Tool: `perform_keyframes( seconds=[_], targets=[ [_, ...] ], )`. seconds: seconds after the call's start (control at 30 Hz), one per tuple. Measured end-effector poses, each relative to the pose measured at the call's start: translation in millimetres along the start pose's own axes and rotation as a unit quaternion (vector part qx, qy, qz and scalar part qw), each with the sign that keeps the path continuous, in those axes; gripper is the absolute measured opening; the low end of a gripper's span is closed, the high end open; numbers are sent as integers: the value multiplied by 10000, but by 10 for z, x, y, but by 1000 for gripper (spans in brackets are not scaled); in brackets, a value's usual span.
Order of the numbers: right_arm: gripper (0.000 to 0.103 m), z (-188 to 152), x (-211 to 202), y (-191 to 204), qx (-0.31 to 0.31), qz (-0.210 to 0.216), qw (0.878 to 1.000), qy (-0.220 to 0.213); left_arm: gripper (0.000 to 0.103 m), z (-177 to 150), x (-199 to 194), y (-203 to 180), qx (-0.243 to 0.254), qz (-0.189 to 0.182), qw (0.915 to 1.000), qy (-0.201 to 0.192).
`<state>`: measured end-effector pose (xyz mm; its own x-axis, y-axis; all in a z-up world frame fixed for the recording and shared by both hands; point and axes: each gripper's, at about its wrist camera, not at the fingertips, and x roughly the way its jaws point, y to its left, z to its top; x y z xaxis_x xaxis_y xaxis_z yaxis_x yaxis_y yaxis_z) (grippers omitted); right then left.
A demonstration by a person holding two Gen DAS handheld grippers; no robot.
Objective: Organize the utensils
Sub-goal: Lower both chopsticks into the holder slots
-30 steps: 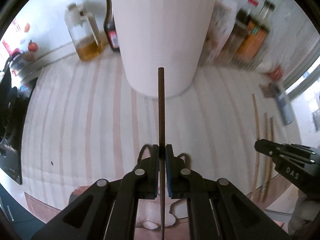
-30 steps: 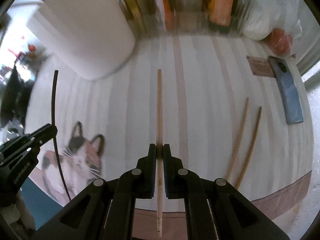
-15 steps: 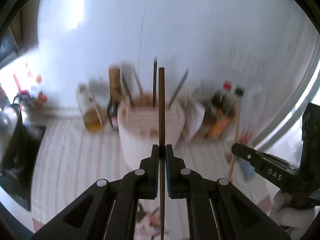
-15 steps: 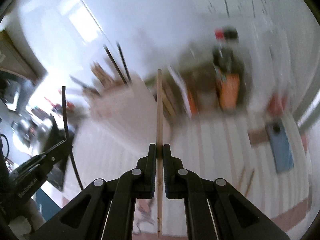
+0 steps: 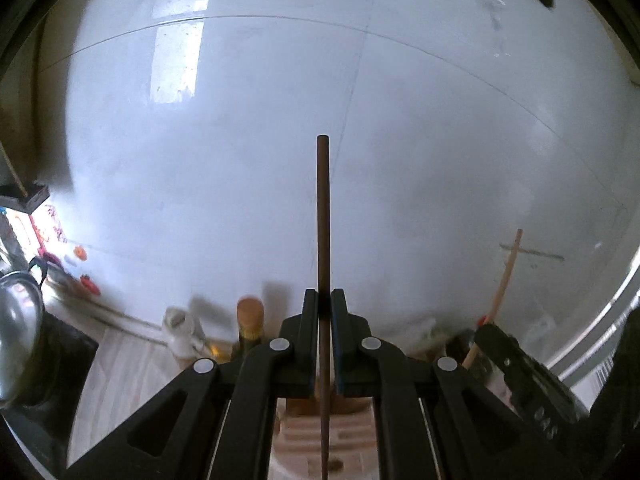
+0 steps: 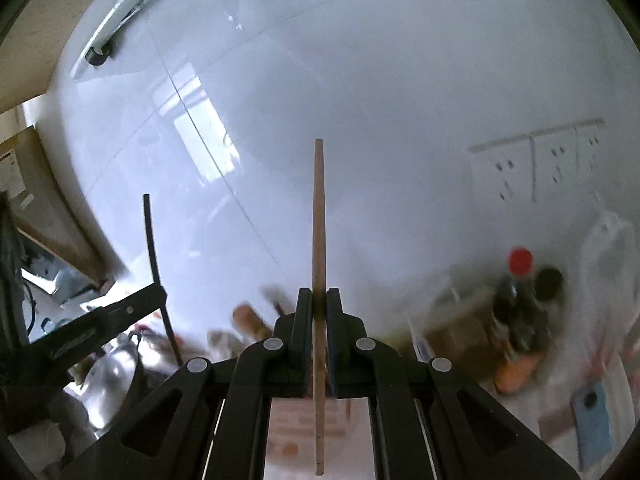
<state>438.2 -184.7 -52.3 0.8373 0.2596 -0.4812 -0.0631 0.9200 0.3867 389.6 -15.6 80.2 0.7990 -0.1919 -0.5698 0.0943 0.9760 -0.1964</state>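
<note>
My left gripper [image 5: 324,296] is shut on a dark brown chopstick [image 5: 323,220] that stands up against the white wall. My right gripper [image 6: 319,294] is shut on a light wooden chopstick [image 6: 319,220], also upright. Low between each gripper's fingers shows the top of the pale utensil holder [image 5: 344,444] [image 6: 292,428], blurred. In the left wrist view the right gripper [image 5: 532,384] is at the lower right with its light chopstick [image 5: 505,288]. In the right wrist view the left gripper [image 6: 108,316] is at the left with its dark chopstick [image 6: 153,248].
A cork-topped bottle [image 5: 250,316] and an oil jug [image 5: 180,332] stand behind the holder, and a steel kettle [image 5: 16,320] is at the far left. Sauce bottles [image 6: 520,300] and a blue phone [image 6: 592,420] are at the right, with wall sockets [image 6: 540,168] above.
Both grippers have risen from the striped tabletop, each with its chopstick still in it. The views have swung up to the wall, and the holder has dropped to the bottom edge.
</note>
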Motion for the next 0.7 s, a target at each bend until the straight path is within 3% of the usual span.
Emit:
perform_keyframes(
  seconds=[0.4,0.7],
  targets=[
    [7,-42,547,146,-380,-167,9958,-813,4,-113,576,83,49,111,9999,-120],
    [7,-207,757,113,-510,-241,9955,-759,4,-192,691,182,95,118,9998,-117]
  ],
)
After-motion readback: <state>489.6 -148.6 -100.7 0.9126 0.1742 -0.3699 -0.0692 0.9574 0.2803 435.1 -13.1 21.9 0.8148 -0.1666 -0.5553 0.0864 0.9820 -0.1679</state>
